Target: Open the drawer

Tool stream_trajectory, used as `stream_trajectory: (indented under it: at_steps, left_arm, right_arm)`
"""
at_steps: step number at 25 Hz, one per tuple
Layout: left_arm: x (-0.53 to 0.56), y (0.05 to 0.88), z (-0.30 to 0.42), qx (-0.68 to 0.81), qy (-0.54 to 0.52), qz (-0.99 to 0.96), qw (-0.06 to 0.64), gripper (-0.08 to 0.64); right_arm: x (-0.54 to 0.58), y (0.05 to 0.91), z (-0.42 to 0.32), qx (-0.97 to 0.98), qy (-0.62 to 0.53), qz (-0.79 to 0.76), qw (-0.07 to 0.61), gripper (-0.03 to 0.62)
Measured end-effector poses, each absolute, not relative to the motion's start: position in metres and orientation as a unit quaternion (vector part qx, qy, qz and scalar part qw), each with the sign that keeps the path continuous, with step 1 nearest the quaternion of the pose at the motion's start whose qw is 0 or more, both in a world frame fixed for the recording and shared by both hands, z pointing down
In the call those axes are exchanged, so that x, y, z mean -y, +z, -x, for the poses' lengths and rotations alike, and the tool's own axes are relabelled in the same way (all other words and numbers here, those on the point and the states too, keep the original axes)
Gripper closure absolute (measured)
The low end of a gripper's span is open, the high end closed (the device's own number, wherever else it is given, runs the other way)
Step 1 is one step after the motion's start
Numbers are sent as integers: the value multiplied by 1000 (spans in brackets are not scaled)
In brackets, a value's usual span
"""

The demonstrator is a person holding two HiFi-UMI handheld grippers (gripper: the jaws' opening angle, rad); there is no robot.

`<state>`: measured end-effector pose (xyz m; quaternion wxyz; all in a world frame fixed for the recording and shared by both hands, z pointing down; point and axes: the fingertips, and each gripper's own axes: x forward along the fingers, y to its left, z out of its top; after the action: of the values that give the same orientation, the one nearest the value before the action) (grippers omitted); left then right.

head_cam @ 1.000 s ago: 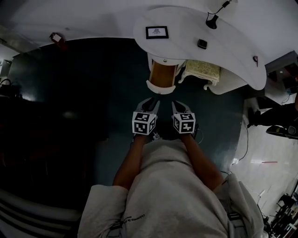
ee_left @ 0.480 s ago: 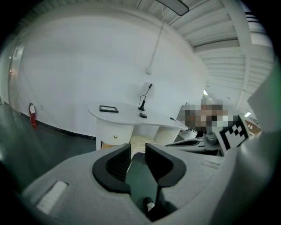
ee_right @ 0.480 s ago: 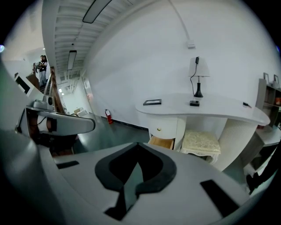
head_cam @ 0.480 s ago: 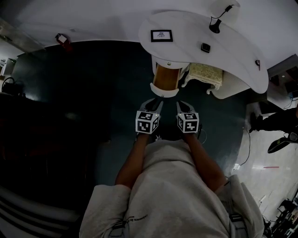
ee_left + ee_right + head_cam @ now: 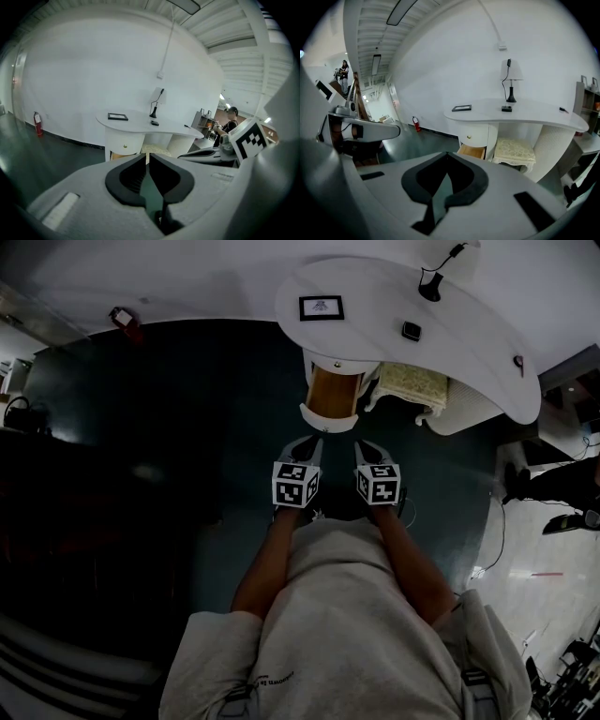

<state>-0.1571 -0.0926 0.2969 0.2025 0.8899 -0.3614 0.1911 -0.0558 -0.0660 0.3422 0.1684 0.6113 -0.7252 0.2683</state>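
Plainly, the drawer point(image 5: 330, 395) was seen pulled out from the white desk point(image 5: 469, 329), its wooden inside laid bare beneath a closed upper drawer marked by a brass knob point(image 5: 469, 137). A cushioned stool point(image 5: 410, 382) was tucked under the desk just beside the drawer. On the desktop a picture frame point(image 5: 321, 307), a small black item point(image 5: 408, 330) and a lamp point(image 5: 429, 282) were set well apart.

The 2 grippers were held side by side in front of the drawer, pointed toward it and kept apart from it. The left gripper point(image 5: 312, 440) had just been closing; its jaws were drawn nearly together, with only a thin slit left and nothing between them. The right gripper point(image 5: 361, 444) was closed, its tips brought together on nothing. The dark floor point(image 5: 187, 409) was spread beneath.
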Motion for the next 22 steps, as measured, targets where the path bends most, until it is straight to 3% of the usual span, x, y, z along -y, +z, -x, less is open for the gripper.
stream_trajectory:
  at_steps: [3, 22]
  left_arm:
    - [91, 299, 157, 356, 196, -890, 204, 551]
    - [95, 295, 157, 355, 177, -890, 225, 551]
  right_arm:
    - [67, 344, 56, 726, 270, -609, 169, 577]
    - [70, 351, 62, 737, 273, -589, 187, 577]
